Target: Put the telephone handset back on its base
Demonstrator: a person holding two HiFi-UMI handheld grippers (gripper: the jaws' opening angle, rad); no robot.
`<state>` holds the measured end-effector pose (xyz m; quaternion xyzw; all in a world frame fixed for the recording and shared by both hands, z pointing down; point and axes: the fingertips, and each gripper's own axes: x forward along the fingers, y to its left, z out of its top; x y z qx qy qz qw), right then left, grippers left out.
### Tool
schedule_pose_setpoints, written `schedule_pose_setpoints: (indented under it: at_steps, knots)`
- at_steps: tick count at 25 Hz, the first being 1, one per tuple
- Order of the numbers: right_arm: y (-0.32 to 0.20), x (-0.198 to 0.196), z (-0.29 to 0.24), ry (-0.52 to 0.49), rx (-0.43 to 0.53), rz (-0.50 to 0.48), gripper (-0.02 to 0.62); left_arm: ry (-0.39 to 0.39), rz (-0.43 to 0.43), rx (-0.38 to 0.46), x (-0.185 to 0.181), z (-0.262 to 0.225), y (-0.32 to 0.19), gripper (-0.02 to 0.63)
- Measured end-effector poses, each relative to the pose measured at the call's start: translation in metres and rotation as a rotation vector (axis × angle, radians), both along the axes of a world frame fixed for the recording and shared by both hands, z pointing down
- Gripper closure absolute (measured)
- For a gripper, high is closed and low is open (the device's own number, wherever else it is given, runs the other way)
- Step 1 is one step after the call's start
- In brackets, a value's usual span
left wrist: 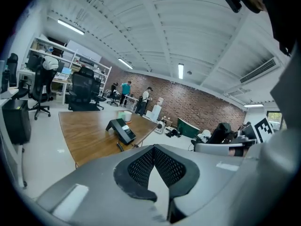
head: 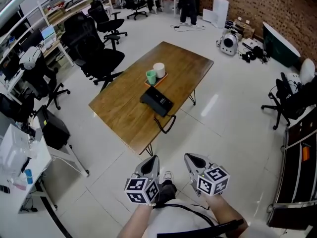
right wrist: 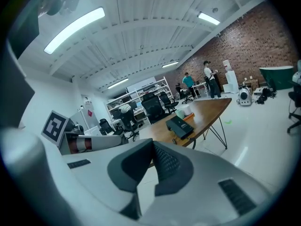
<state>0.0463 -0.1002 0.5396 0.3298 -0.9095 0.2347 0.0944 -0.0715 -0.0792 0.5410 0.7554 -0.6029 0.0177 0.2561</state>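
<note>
You hold both tools low and close to your body, side by side over the pale tiled floor, well short of the brown wooden table. Your left tool has its two dark mesh-faced jaws brought together at the tips, and its own view shows nothing between them. Your right tool is just to its right, the two not touching. Its jaws also meet at the tips with nothing caught in them. The square-marker cubes on both tools face up towards you. The black telephone lies on the table, near the middle of its width and towards the near edge, well apart from both tools. From here you cannot tell whether the handset sits on the base or lies beside it, since the whole set reads as one dark block. A black cord runs from the telephone's near side and loops down over the table's near edge. Just beyond the telephone, on the far side, a green cup and a white cup stand touching each other on a small orange tray. In the left tool's view the telephone shows ahead on the table, above the closed jaws. In the right tool's view it sits ahead and slightly right. Black office chairs stand off the table's left side.
</note>
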Motion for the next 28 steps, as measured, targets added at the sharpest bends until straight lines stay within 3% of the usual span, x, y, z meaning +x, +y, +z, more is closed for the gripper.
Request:
schedule_pose_setpoints:
  at_steps: [14,28]
  knots:
    - [0.062,0.052,-0.013,0.012,0.032,0.029,0.595,-0.034,-0.059,0.001,0.026,-0.002,0.077,0.603]
    - [0.072,0.046,-0.02,0.017,0.064,0.007,0.595,-0.041,-0.062,0.019,0.032,-0.008,0.081,0.603]
